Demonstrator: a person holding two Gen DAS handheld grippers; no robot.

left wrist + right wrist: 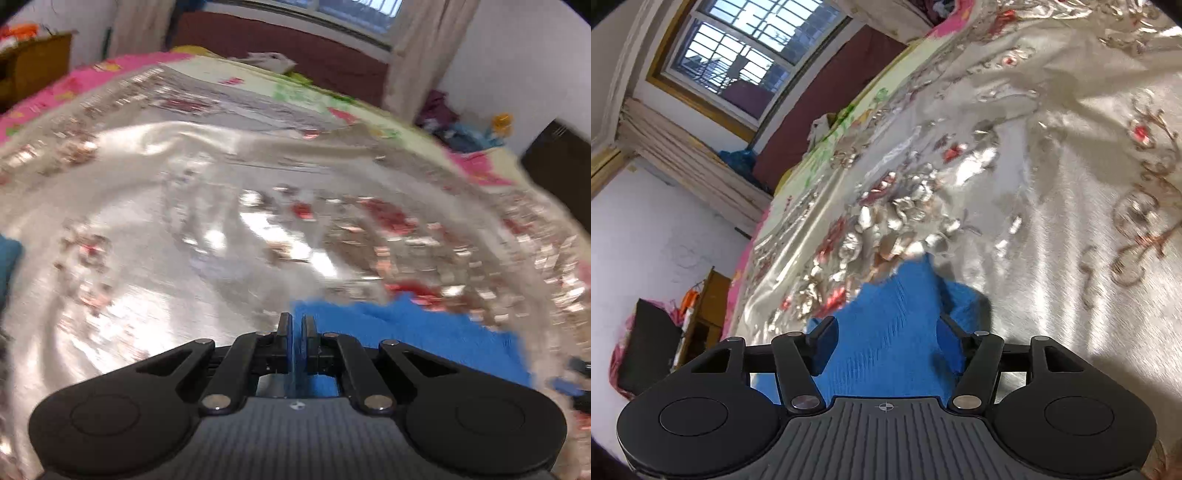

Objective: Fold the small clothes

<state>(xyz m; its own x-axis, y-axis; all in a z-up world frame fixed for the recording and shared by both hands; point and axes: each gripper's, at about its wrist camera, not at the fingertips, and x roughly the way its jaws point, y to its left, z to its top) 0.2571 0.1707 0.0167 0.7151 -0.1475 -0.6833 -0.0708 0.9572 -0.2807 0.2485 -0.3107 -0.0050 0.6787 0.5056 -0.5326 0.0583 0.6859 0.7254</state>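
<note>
1. Bed (1052, 258): fills most of both views and is the reference for everything below. It is covered with a shiny cream satin bedspread (155, 229) embroidered with red and silver flowers. A pink-and-green printed sheet (74, 85) shows along the bed's far edge.
2. Room beyond the bed: a barred window (738, 51) with beige curtains (687, 158), and a dark maroon panel (280, 44) under the window. In the right wrist view, a wooden cabinet (709, 310) stands off the bed's side.
3. Blue knit garment (886, 332): lies on the bedspread at the near edge of the bed, bunched rather than flat. In the left wrist view it sits to the right of the left fingers and runs in behind them (424, 332).
4. Right hand-held gripper (886, 332): jaws apart, directly over the blue garment. The cloth passes between the fingers, and the pads do not appear to press on it. One fingertip (823, 339) is clear of the fabric; the other is partly hidden by a fold.
5. Left hand-held gripper (295, 332): jaws closed to a narrow slit over the bedspread. Blue shows in the slit, apparently a pinched edge of the garment. The view is motion-blurred, so the contact detail is unclear.
</note>
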